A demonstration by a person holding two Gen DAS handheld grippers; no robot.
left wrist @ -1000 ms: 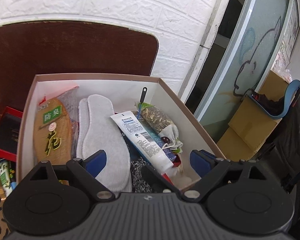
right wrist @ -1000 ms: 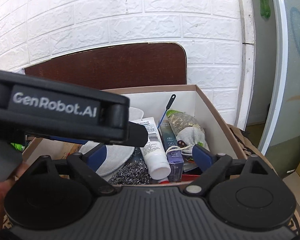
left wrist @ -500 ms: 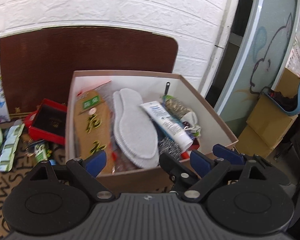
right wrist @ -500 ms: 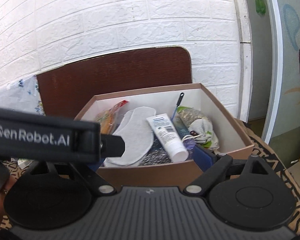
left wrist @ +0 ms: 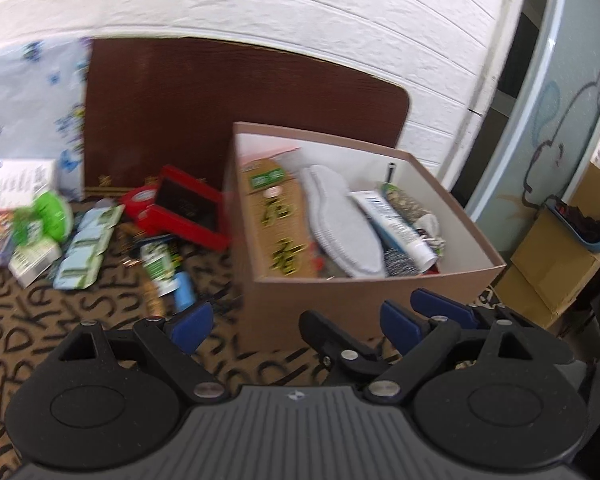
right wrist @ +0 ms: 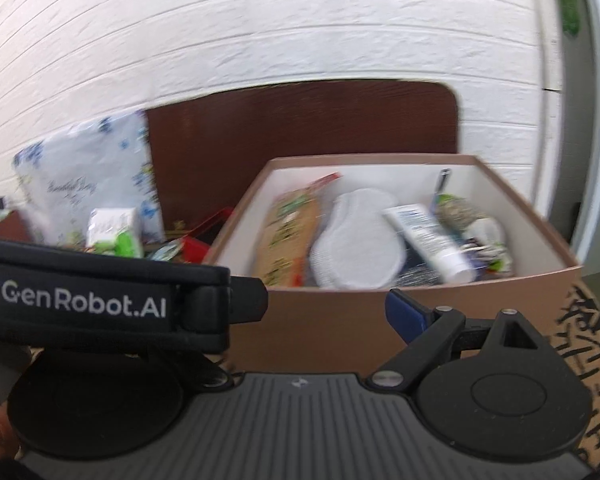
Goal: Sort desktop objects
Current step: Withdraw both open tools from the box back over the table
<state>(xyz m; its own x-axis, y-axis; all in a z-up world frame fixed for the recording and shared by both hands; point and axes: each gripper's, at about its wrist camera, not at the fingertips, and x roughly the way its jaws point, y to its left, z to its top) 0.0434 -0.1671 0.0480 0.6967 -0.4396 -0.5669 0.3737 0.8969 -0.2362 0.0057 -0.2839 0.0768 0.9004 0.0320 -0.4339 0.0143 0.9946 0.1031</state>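
Box (left wrist: 360, 296) is open on top, so dropping in from above is easy, though it's packed with insoles (left wrist: 340, 220) and a tube (left wrist: 396, 224). Clutter crowds the surface (left wrist: 40, 320) at 10 o'clock. Bare patterned cloth sits right ahead of the left claw (left wrist: 296, 320), at 12.

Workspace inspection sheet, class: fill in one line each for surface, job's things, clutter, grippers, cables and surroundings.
Surface: patterned cloth with black lettering.
Job's things: cardboard box holds white insoles, a white tube and an insole pack.
Clutter: red case, green-and-white packets and small cartons lie loose left of the box.
Grippers: left gripper open, empty; right gripper open, partly hidden by a strap.
Cables: nothing seen.
Surroundings: white brick wall, brown board, stacked cartons.
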